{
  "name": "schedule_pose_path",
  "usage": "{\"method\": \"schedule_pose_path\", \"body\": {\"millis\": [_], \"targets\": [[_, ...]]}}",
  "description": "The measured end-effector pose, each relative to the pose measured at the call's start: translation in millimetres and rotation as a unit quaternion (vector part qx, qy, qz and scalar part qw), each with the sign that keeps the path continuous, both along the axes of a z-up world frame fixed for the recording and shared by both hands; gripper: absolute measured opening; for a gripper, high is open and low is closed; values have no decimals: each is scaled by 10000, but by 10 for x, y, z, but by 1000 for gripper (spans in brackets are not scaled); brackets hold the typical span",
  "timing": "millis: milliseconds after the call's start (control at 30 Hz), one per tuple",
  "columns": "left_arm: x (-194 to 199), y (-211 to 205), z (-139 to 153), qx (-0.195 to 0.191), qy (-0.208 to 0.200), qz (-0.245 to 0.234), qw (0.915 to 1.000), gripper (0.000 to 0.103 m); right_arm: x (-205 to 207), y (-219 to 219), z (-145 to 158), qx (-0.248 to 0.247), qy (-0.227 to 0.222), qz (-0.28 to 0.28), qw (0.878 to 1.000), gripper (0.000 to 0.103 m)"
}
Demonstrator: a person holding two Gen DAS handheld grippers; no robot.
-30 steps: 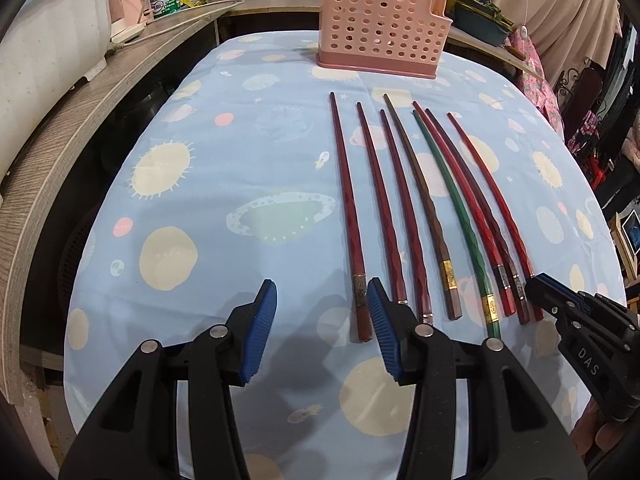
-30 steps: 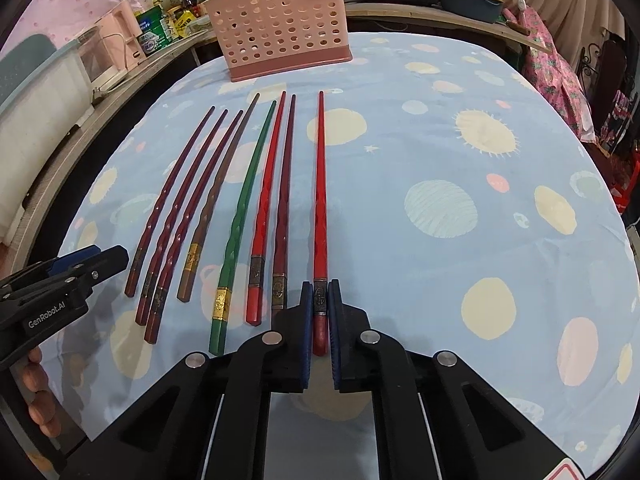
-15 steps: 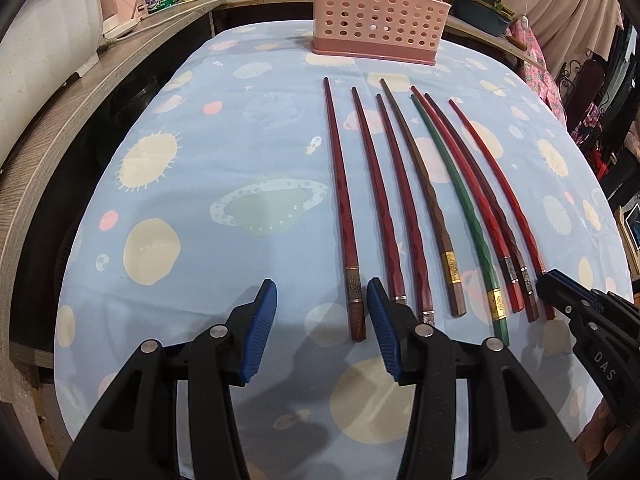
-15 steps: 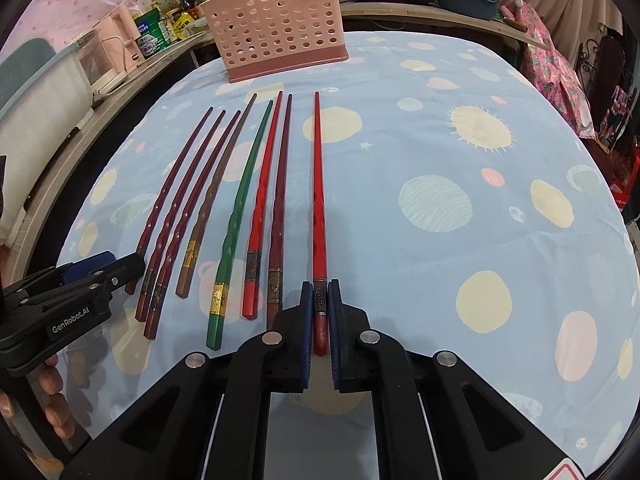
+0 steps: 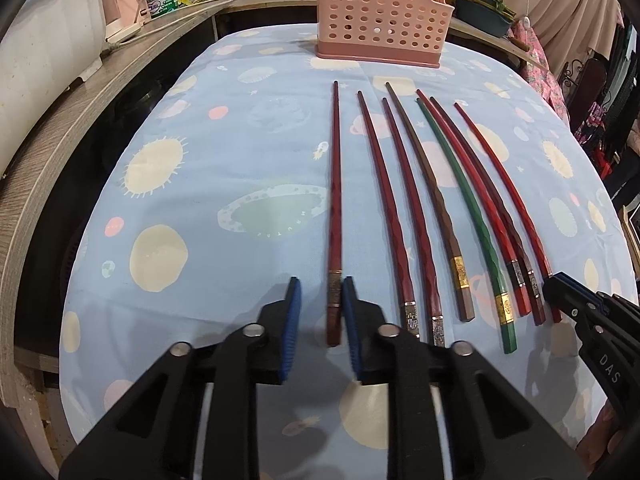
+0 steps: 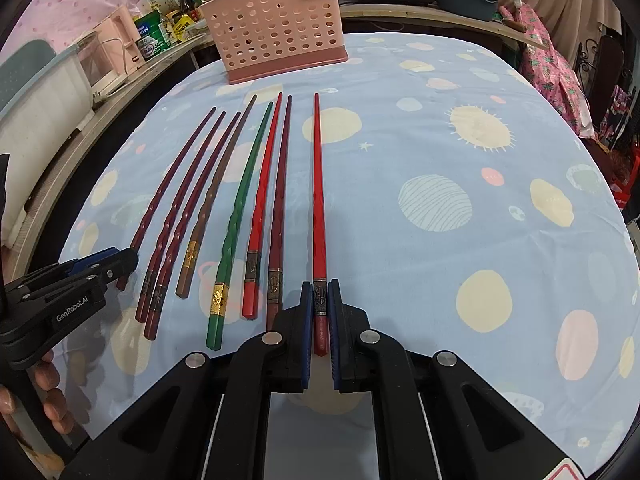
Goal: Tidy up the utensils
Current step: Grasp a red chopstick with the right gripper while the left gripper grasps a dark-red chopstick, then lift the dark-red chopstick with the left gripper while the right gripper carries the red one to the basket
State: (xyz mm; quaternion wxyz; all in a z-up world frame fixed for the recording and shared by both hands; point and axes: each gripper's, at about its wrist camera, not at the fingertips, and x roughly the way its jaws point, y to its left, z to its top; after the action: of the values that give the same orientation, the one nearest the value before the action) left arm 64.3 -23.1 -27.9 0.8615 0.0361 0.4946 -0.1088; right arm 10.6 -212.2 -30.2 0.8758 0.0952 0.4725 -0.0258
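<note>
Several long chopsticks lie side by side on the blue planet-print tablecloth [image 5: 240, 160], tips toward a pink perforated utensil basket [image 5: 380, 12] at the far edge. My left gripper [image 5: 321, 292] straddles the thick end of the leftmost dark red chopstick [image 5: 335, 200]. Its jaws are closing: the right pad touches the stick and a gap shows at the left pad. My right gripper [image 6: 320, 285] is shut on the thick end of the rightmost bright red chopstick [image 6: 318, 200], which lies on the cloth. Between them lie a green chopstick [image 6: 236, 216] and other red and brown ones.
A wooden counter [image 5: 52, 152] curves along the left with a white appliance [image 5: 44, 60], bottles and pots. The basket [image 6: 276, 28] stands beyond the chopstick tips. Pink patterned cloth [image 6: 556, 72] hangs at the right. A hand [image 6: 44, 392] holds the left gripper.
The left gripper's jaws have narrowed from wide apart to close around the end of the leftmost dark red chopstick. The right gripper keeps its hold on the red chopstick and has not moved.
</note>
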Motion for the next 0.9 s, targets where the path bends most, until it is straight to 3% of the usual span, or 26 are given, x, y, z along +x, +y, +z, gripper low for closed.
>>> {"method": "schedule_pose_path", "body": {"millis": [100, 500, 900], "targets": [[12, 9, 2, -37, 30, -19, 10000, 8, -4, 6, 4, -10, 2, 4, 10000, 7], [30, 95, 97, -173, 43, 82, 9998, 7, -21, -47, 132, 65, -151, -49, 9999, 7], [73, 213, 643, -529, -391, 227, 9976, 7, -14, -234, 609, 148, -742, -202, 9969, 7]]}}
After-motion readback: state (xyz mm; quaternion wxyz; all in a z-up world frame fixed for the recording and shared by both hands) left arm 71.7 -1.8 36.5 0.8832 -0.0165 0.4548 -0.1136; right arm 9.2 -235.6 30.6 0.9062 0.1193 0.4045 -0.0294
